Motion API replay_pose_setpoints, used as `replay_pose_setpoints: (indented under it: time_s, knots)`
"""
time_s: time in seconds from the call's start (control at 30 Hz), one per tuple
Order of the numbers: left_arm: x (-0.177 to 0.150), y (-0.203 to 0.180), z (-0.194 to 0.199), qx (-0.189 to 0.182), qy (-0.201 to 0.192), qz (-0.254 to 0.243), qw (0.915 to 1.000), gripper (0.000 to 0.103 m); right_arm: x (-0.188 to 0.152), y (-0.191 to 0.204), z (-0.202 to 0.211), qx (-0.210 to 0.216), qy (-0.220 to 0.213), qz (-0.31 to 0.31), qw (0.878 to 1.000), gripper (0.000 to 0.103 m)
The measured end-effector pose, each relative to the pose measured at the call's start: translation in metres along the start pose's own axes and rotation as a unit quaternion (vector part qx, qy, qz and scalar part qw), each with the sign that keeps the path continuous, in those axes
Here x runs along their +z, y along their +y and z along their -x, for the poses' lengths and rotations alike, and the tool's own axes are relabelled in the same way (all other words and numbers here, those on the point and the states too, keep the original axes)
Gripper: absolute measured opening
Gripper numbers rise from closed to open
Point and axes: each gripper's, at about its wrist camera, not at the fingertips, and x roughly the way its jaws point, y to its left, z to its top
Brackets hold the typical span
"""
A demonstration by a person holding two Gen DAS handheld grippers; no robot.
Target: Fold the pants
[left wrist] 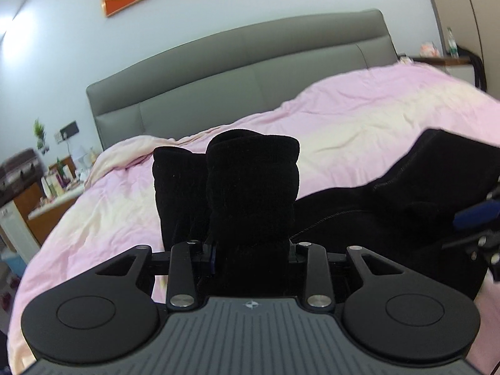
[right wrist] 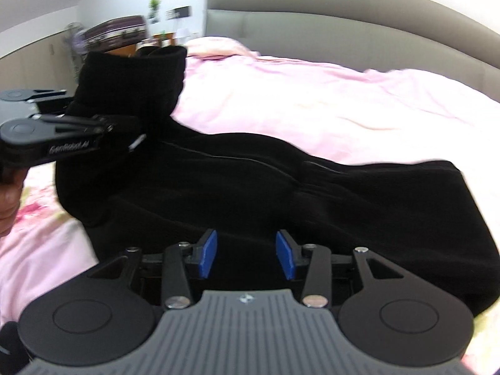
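Observation:
Black pants (right wrist: 281, 187) lie across a bed with a pink cover (right wrist: 312, 100). My left gripper (left wrist: 251, 250) is shut on the cuffed leg ends (left wrist: 253, 181), which stand up between its jaws; its fingertips are hidden by the cloth. In the right wrist view the left gripper (right wrist: 131, 131) holds that raised end (right wrist: 134, 78) at the left. My right gripper (right wrist: 247, 256) is open, its blue pads (right wrist: 207, 254) just above the pants' near edge, holding nothing. It also shows at the right edge of the left wrist view (left wrist: 475, 218).
A grey padded headboard (left wrist: 237, 72) stands at the far end of the bed. A cluttered side table (left wrist: 56, 187) and a dark suitcase (right wrist: 118, 31) are at the left. A shelf with a bottle (left wrist: 450, 43) is at the far right.

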Motion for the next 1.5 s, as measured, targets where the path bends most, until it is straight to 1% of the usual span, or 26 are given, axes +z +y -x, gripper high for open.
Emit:
replay_pose_setpoints:
  time_s: [0.13,0.17,0.2,0.27,0.3,0.37,0.4,0.5,0.6,0.63,0.7,0.8,0.83,0.87,0.9,0.93,0.97,1.0,1.03,1.13,1.23,1.27,1.3,1.37,1.43,1.5]
  knots:
    - [-0.012,-0.044,-0.007,-0.007,0.024,-0.101,0.9946,0.042,-0.008,-0.027,-0.001,-0.009,0.004,-0.061,0.998,0.04]
    - [-0.018,-0.056,-0.011,-0.018,0.039,-0.127,0.9909,0.046,-0.008,-0.031,-0.003,-0.011,0.007,-0.073,0.997,0.04]
    - [-0.024,-0.065,-0.017,-0.037,0.059,-0.148,0.9866,0.055,-0.009,-0.035,-0.005,-0.012,0.009,-0.084,0.996,0.04]
    - [-0.038,-0.08,-0.028,-0.082,0.103,-0.173,0.9762,0.056,-0.01,-0.044,-0.007,-0.014,0.012,-0.102,0.995,0.04]
    - [-0.043,-0.087,-0.029,-0.086,0.109,-0.19,0.9719,0.056,-0.01,-0.047,-0.009,-0.012,0.013,-0.11,0.994,0.04]
    - [-0.04,-0.086,-0.027,-0.081,0.112,-0.191,0.9719,0.057,-0.014,-0.056,-0.01,-0.012,0.014,-0.12,0.993,0.04]
    - [-0.035,-0.079,-0.026,-0.089,0.12,-0.17,0.9741,0.064,-0.014,-0.058,-0.011,-0.011,0.013,-0.122,0.992,0.04]
    - [-0.017,-0.043,-0.014,-0.16,0.125,-0.052,0.9778,0.084,-0.016,-0.064,-0.011,-0.005,0.009,-0.129,0.992,0.04]
    - [-0.014,0.01,0.006,-0.227,0.116,0.092,0.9627,0.088,-0.017,-0.065,-0.011,0.008,0.003,-0.135,0.991,0.042]
    - [-0.017,0.027,0.009,-0.231,0.113,0.131,0.9574,0.089,-0.017,-0.064,-0.011,0.015,0.001,-0.136,0.991,0.042]
    - [-0.028,0.062,0.011,-0.215,0.113,0.197,0.9499,0.091,-0.014,-0.059,-0.012,0.038,0.0,-0.139,0.99,0.047]
    - [-0.053,0.112,0.0,-0.157,0.132,0.285,0.9361,0.093,-0.006,-0.05,-0.014,0.078,0.001,-0.15,0.986,0.05]
    - [-0.065,0.129,-0.008,-0.144,0.144,0.322,0.9245,0.093,-0.002,-0.047,-0.015,0.089,0.001,-0.156,0.984,0.051]
    - [-0.078,0.143,-0.015,-0.146,0.15,0.36,0.909,0.093,0.003,-0.043,-0.016,0.102,0.002,-0.165,0.981,0.053]
    - [-0.09,0.155,-0.022,-0.159,0.155,0.4,0.8894,0.093,0.008,-0.041,-0.019,0.114,0.003,-0.173,0.978,0.057]
    - [-0.101,0.166,-0.032,-0.177,0.168,0.441,0.8639,0.093,0.014,-0.04,-0.023,0.13,0.007,-0.184,0.974,0.059]
    - [-0.11,0.171,-0.039,-0.197,0.179,0.466,0.8437,0.093,0.021,-0.039,-0.027,0.143,0.008,-0.195,0.97,0.061]
    - [-0.118,0.174,-0.045,-0.215,0.183,0.48,0.8304,0.092,0.027,-0.038,-0.032,0.154,0.008,-0.203,0.967,0.062]
    - [-0.121,0.169,-0.048,-0.225,0.186,0.486,0.824,0.092,0.034,-0.036,-0.039,0.16,0.011,-0.209,0.965,0.063]
    - [-0.124,0.161,-0.057,-0.223,0.195,0.48,0.8256,0.092,0.05,-0.029,-0.067,0.156,0.037,-0.209,0.965,0.063]
    - [-0.128,0.15,-0.063,-0.239,0.199,0.486,0.8166,0.093,0.058,-0.019,-0.093,0.132,0.06,-0.203,0.968,0.063]
    - [-0.13,0.149,-0.063,-0.239,0.196,0.485,0.8179,0.093,0.059,-0.016,-0.101,0.136,0.064,-0.205,0.967,0.061]
    - [-0.132,0.148,-0.063,-0.242,0.192,0.486,0.8176,0.094,0.058,-0.014,-0.108,0.144,0.069,-0.215,0.964,0.06]
    - [-0.138,0.149,-0.064,-0.248,0.188,0.496,0.8105,0.095,0.054,-0.014,-0.12,0.165,0.077,-0.245,0.952,0.056]
    - [-0.142,0.149,-0.065,-0.254,0.185,0.503,0.8052,0.095,0.047,-0.017,-0.127,0.184,0.073,-0.282,0.939,0.043]
    - [-0.144,0.15,-0.065,-0.255,0.183,0.509,0.8019,0.095,0.045,-0.017,-0.127,0.186,0.065,-0.289,0.937,0.037]
